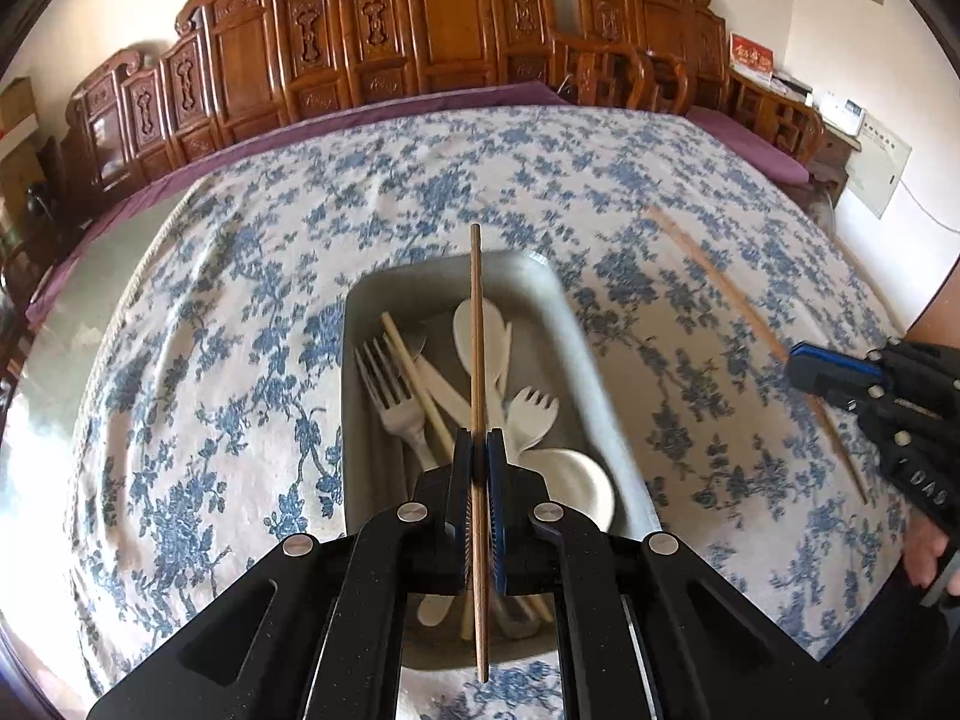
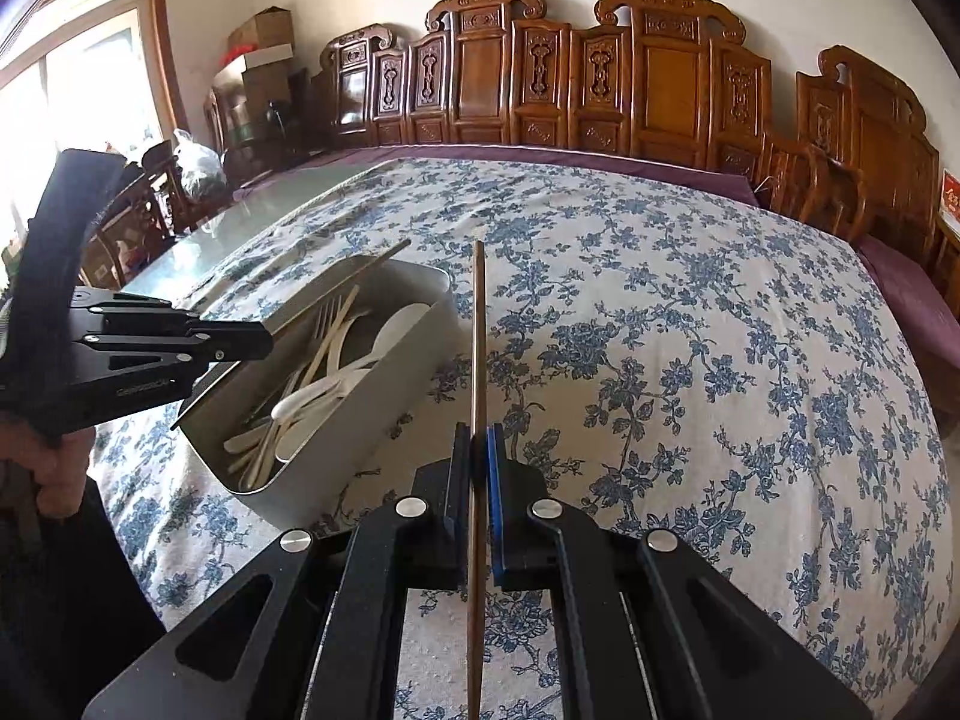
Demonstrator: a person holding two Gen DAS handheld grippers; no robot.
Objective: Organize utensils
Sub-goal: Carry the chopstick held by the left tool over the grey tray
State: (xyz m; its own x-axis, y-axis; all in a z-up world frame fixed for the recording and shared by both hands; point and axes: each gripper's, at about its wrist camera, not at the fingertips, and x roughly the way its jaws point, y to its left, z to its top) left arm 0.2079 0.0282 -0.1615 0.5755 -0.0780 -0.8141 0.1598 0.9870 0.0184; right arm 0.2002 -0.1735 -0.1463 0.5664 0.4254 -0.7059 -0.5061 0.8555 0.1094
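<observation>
The left tool [image 1: 478, 441] pinches a thin brown wooden chopstick [image 1: 476, 324] above the grey rectangular metal tray [image 1: 360, 312] of pale utensils. The right tool [image 2: 478, 435] clamps a second brown chopstick [image 2: 478, 324] above the blue-flowered tablecloth [image 2: 690, 360], beside the tray.

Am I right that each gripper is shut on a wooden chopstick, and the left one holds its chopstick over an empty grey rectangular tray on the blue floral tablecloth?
Not quite: the grey rectangular tray is not empty. The left wrist view shows white plastic forks, spoons and a loose chopstick lying in it. The rest holds: the left gripper and right gripper are each shut on a wooden chopstick, over the blue floral tablecloth.
</observation>
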